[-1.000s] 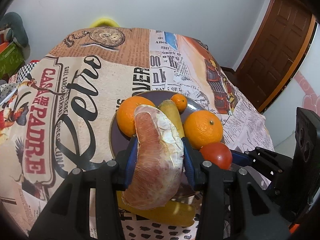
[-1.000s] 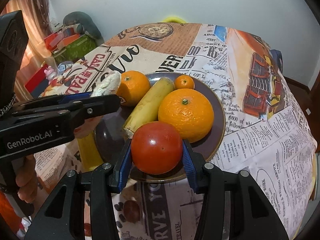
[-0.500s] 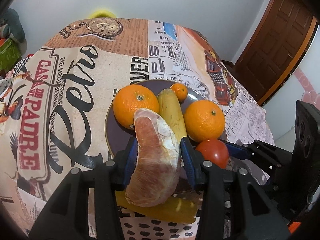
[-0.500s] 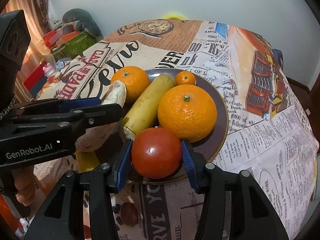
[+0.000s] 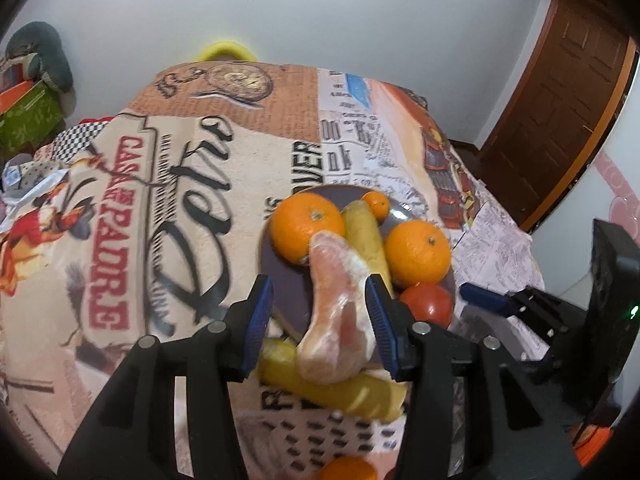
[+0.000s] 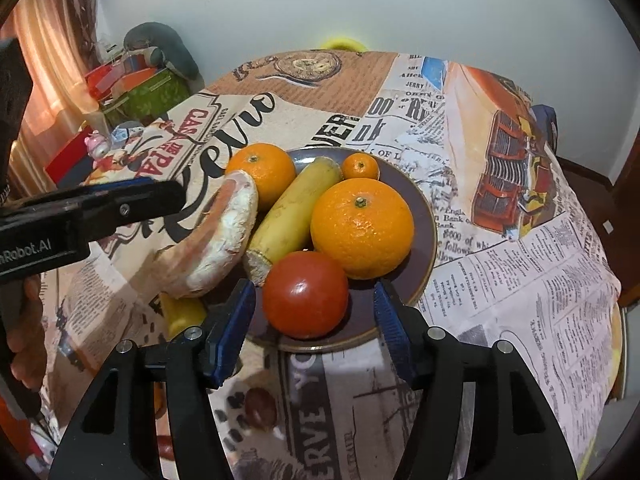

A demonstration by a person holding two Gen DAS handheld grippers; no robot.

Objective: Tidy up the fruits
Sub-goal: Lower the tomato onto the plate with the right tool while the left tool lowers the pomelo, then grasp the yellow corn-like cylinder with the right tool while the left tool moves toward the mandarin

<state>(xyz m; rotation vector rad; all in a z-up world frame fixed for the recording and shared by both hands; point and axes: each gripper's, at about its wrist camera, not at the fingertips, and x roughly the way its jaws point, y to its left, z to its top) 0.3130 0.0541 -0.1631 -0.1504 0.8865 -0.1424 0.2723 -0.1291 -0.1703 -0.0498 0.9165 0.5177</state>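
Note:
A dark plate [image 6: 424, 216] holds two large oranges [image 6: 362, 228], a small mandarin [image 6: 360, 166], a banana [image 6: 298, 210] and a red tomato [image 6: 306, 294]. My right gripper [image 6: 314, 312] is open, its jaws apart either side of the tomato, which rests on the plate's near edge. My left gripper [image 5: 318, 320] is open. A peeled pomelo segment [image 5: 338, 316] leans against its right finger, its far tip on the plate by the left orange [image 5: 306, 226]. The plate [image 5: 280, 272] also shows in the left wrist view.
A second banana [image 5: 336, 384] lies on the printed tablecloth [image 5: 160, 208] just off the plate's near side. Another orange [image 5: 348, 468] sits at the near table edge. Boxes and a cushion [image 6: 140, 80] stand far left. A wooden door [image 5: 560, 120] is at right.
Both grippers have opened. The right one let go of the tomato, now on the plate. The left one released the pomelo segment, which has tipped forward toward the plate.

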